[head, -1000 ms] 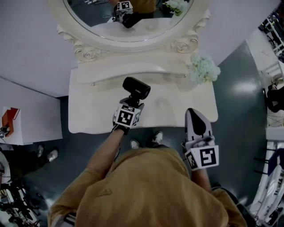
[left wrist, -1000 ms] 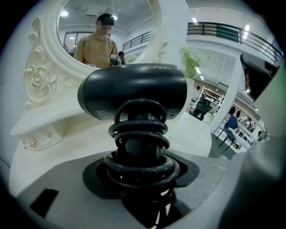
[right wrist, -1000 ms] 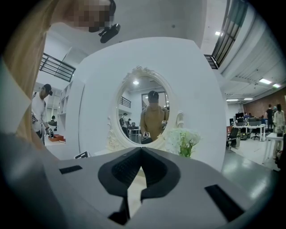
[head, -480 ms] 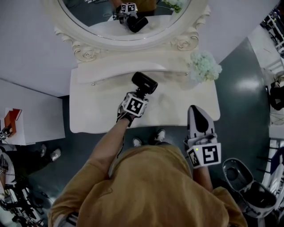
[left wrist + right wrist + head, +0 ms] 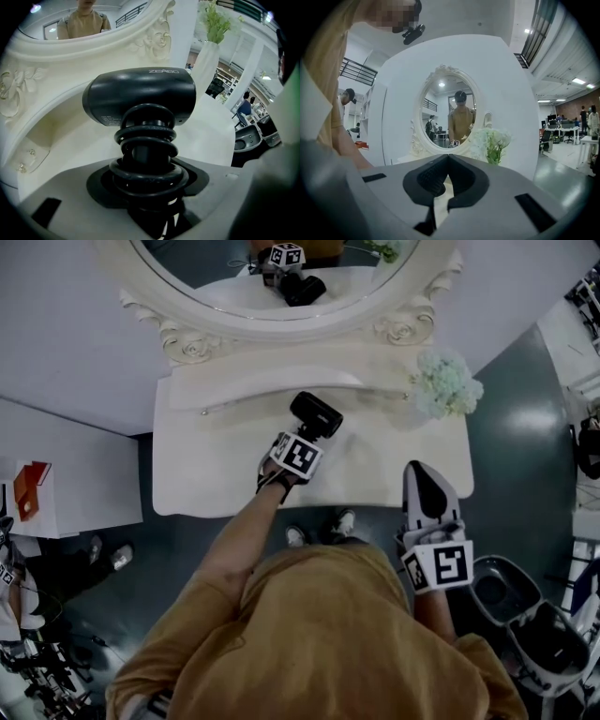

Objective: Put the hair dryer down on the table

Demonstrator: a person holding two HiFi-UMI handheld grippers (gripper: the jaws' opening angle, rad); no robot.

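The black hair dryer (image 5: 316, 415) has its cord coiled round the handle. My left gripper (image 5: 302, 440) is shut on that wrapped handle and holds the dryer over the middle of the white dressing table (image 5: 211, 479). In the left gripper view the dryer's head (image 5: 140, 96) stands just beyond my jaws and the coiled handle (image 5: 147, 161) sits between them. Whether it touches the tabletop I cannot tell. My right gripper (image 5: 419, 482) hovers at the table's front right edge, pointing at the mirror. Its jaws (image 5: 446, 159) are shut with nothing in them.
An oval mirror (image 5: 267, 282) in an ornate white frame stands at the back of the table. White flowers (image 5: 445, 385) stand in a vase at the back right corner. A grey chair (image 5: 525, 615) is on the floor to my right. A white wall runs on the left.
My left gripper has carried the hair dryer a little to the right and down toward the tabletop. The right gripper has stayed put.
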